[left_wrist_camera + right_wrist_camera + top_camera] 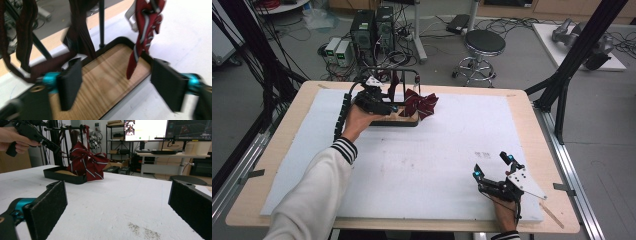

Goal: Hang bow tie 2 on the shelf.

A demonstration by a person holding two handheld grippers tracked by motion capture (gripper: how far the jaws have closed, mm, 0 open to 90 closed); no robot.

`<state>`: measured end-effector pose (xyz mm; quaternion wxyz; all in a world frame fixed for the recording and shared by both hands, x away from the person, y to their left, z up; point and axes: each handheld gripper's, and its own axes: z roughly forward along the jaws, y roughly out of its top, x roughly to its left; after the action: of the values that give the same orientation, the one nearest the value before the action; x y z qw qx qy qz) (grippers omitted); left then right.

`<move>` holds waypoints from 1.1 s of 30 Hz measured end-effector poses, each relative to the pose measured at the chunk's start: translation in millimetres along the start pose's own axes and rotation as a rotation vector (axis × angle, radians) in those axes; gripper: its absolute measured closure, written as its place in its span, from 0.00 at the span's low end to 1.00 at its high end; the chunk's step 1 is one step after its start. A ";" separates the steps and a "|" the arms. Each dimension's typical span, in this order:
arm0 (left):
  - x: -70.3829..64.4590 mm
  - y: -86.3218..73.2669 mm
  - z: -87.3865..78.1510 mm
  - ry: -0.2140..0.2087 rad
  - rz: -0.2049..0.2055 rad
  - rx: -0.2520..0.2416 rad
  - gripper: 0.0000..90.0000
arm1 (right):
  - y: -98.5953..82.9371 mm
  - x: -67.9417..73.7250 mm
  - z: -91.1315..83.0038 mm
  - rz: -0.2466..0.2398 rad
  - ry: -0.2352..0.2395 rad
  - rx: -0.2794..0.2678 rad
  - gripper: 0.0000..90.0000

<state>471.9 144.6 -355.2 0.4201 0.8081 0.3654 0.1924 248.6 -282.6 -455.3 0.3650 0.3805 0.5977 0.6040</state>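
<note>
No legible writing or labels on the work items. A black-rimmed tray with a wood-grain floor stands at the far left of the white-covered table; a black rack rises from it. A dark red striped bow hangs at the tray's right end, draped over the rim. Left tool: held over the tray, jaws wide, nothing between them, bow just beyond. Right tool: resting near the table's near right edge, jaws wide, empty, well apart from the tray

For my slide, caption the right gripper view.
Open right gripper faces a striped red bow on a black rack.
</note>
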 end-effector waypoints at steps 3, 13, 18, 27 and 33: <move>3.5 -4.7 -9.6 -0.016 0.016 -0.046 0.17 | 0.1 -0.2 0.7 0.001 -0.003 0.001 0.01; 12.5 -45.1 -71.1 -0.034 0.077 -0.252 0.17 | 0.1 -0.1 0.9 -0.008 -0.004 0.001 0.01; 13.4 -83.1 -108.6 -0.006 0.070 -0.354 0.17 | 0.2 0.9 0.5 -0.013 0.000 0.006 0.01; 12.5 -167.1 -149.5 0.099 -0.023 -0.507 0.17 | 0.5 2.6 1.9 -0.032 -0.012 0.012 0.01; 6.3 -202.9 -157.1 0.125 -0.035 -0.545 0.17 | 0.4 3.3 1.4 -0.030 -0.022 0.012 0.01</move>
<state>291.9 311.0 -431.4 0.6019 0.6455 0.3391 0.3257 248.4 -279.1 -454.8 0.3783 0.3801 0.6028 0.5908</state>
